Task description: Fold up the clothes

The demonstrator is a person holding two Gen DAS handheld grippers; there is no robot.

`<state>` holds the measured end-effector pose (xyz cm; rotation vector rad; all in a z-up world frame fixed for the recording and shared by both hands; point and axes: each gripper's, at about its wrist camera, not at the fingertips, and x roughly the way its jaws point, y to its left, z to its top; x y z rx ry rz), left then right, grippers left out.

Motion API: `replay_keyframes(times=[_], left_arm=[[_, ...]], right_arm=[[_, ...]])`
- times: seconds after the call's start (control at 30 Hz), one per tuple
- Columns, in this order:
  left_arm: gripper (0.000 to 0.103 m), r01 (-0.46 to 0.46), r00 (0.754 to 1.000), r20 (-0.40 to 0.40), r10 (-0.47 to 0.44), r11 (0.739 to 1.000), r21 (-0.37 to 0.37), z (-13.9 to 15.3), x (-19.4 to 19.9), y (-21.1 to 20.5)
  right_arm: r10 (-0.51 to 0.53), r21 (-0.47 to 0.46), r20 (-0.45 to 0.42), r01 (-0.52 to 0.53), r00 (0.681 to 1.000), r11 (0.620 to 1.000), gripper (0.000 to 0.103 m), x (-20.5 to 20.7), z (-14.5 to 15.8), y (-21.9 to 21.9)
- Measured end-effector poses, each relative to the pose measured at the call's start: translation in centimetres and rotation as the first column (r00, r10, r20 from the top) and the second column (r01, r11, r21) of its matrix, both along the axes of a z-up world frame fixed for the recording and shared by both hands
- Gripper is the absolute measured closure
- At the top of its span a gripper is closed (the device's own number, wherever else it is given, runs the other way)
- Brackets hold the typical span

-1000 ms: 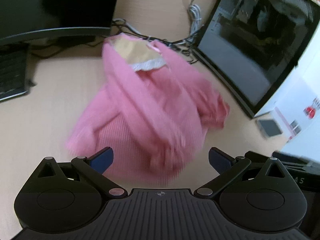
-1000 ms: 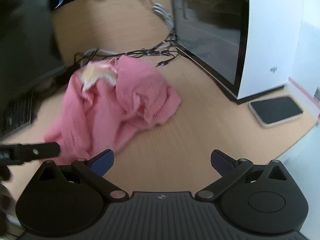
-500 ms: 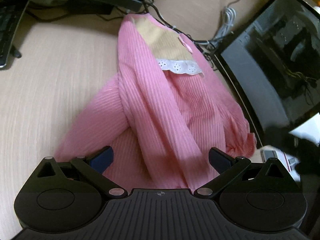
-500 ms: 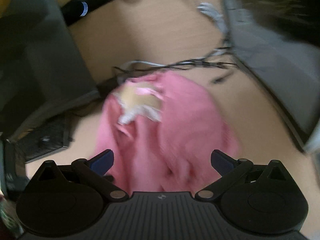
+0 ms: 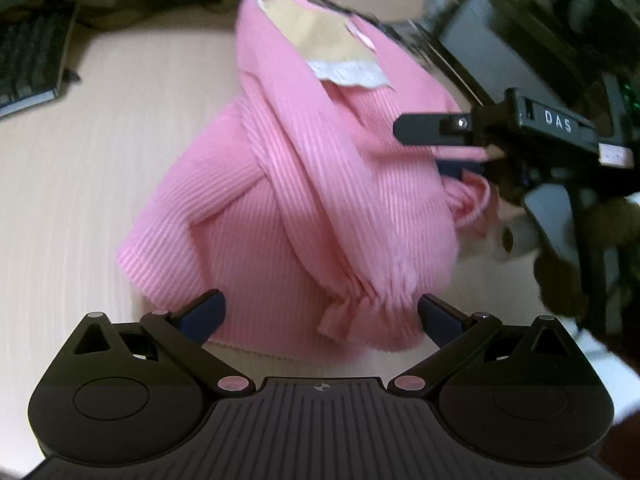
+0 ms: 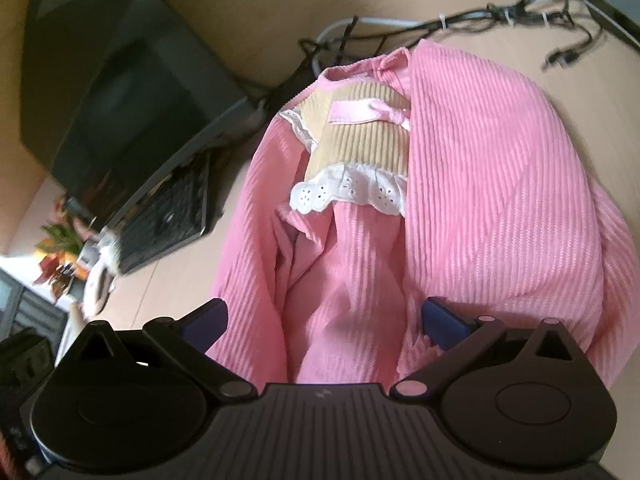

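A pink ribbed top (image 5: 304,184) lies crumpled on the pale wooden worktop (image 5: 72,184), its sleeves thrown across the body in loose folds. Near its neck sits a beige panel (image 6: 360,132) with a pink bow (image 6: 372,112) and a white lace trim (image 6: 352,192) below it.

The left tongs (image 5: 320,312) stand wide over the near hem of the top, one blue pad at each side of the bunched cloth, gripping nothing. In the left wrist view the right tongs (image 5: 440,148) reach in from the right at the far side of the top, above a gathered cuff (image 5: 468,196); this view is blurred. In the right wrist view the right tongs (image 6: 324,316) are spread wide with the pink cloth lying between the pads; the right pad (image 6: 444,316) sits against a fold, but whether cloth is caught there cannot be told.

A keyboard (image 6: 168,216) lies to the left of the top under a dark monitor (image 6: 120,80), and a tangle of cables (image 6: 480,20) runs along the worktop behind the neck. A dark glass-sided case (image 5: 540,32) stands at the right in the left wrist view.
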<state>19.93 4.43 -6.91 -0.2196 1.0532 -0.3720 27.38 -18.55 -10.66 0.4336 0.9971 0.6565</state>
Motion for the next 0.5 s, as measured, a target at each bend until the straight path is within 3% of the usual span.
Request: replay_keyframes(times=[0.1, 0.3, 0.37, 0.43, 0.47, 0.5], left_arm=[[0.0, 0.011, 1.0, -0.01, -0.012, 0.999, -0.032, 0.7, 0.0, -0.3], [0.0, 0.033, 0.999, -0.028, -0.036, 0.995, -0.097, 2.1, 0.1, -0.8], [0.002, 0.052, 0.998, -0.034, -0.054, 0.997, -0.052, 1.6, 0.7, -2.2], [0.028, 0.088, 0.996, -0.028, -0.088, 0.996, 0.013, 0.9, 1.1, -3.7], [0.053, 0.115, 0.993, -0.018, -0.114, 0.992, 0.05, 0.6, 1.2, -4.3], [0.063, 0.132, 0.991, -0.004, -0.132, 0.988, 0.083, 0.4, 1.3, -4.7]], right_arm=[[0.011, -0.028, 0.002, -0.011, 1.0, 1.0, 0.0, -2.4, 0.1, -1.1], [-0.071, -0.055, 0.025, 0.072, 0.997, 0.996, 0.0, -4.5, 0.3, -1.6], [-0.09, -0.096, 0.054, 0.095, 0.994, 0.991, 0.0, -5.0, 0.9, -1.3], [-0.108, -0.136, 0.084, 0.119, 0.991, 0.984, 0.0, -5.4, 1.4, -1.0], [-0.117, -0.156, 0.099, 0.131, 0.988, 0.979, 0.0, -5.6, 1.7, -0.9], [-0.125, -0.176, 0.114, 0.143, 0.986, 0.974, 0.0, -5.8, 2.0, -0.7]])
